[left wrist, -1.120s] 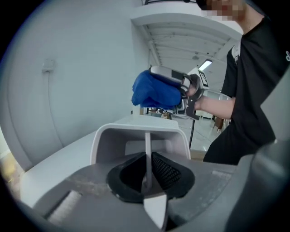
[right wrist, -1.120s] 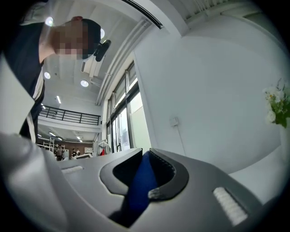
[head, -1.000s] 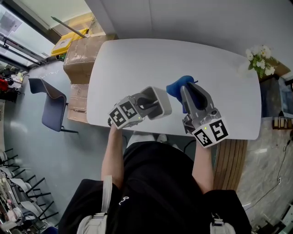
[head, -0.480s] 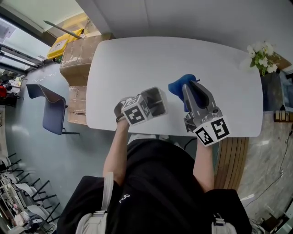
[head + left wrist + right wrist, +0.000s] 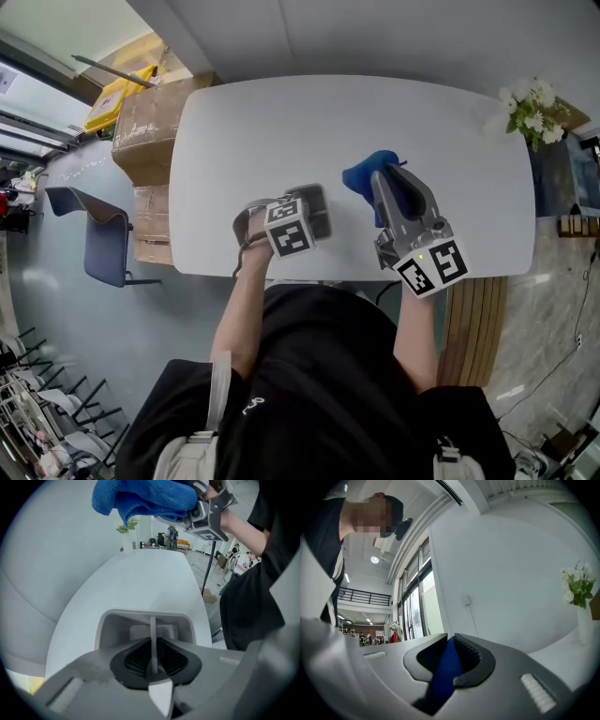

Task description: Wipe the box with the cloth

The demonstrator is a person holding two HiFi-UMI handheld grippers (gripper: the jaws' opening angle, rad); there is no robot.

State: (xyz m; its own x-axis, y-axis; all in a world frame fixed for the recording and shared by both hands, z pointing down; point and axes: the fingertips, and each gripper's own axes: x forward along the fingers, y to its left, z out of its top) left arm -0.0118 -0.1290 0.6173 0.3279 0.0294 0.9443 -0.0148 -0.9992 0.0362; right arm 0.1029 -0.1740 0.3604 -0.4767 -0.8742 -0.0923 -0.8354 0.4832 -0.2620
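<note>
Head view: box and cloth both gripped at the table

At the table's (image 5: 375, 112) near edge, left gripper (image 5: 152, 656) clamped on a thin wall of the grey box (image 5: 145, 625). Just right of that, right gripper (image 5: 449, 660) pinching the blue cloth (image 5: 367, 175), raised off the tabletop. Farther off, white flowers (image 5: 527, 112) at the table's far right corner; cardboard boxes (image 5: 150, 117) beside its left end.

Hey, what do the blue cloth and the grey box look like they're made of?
Cloth: soft, fuzzy fabric, probably microfibre or terry; it bunches up and droops in folds. Box: thin-walled, smooth, matte light grey, likely moulded plastic, judging by the rounded corners and even rim; painted metal can't be ruled out.
</note>
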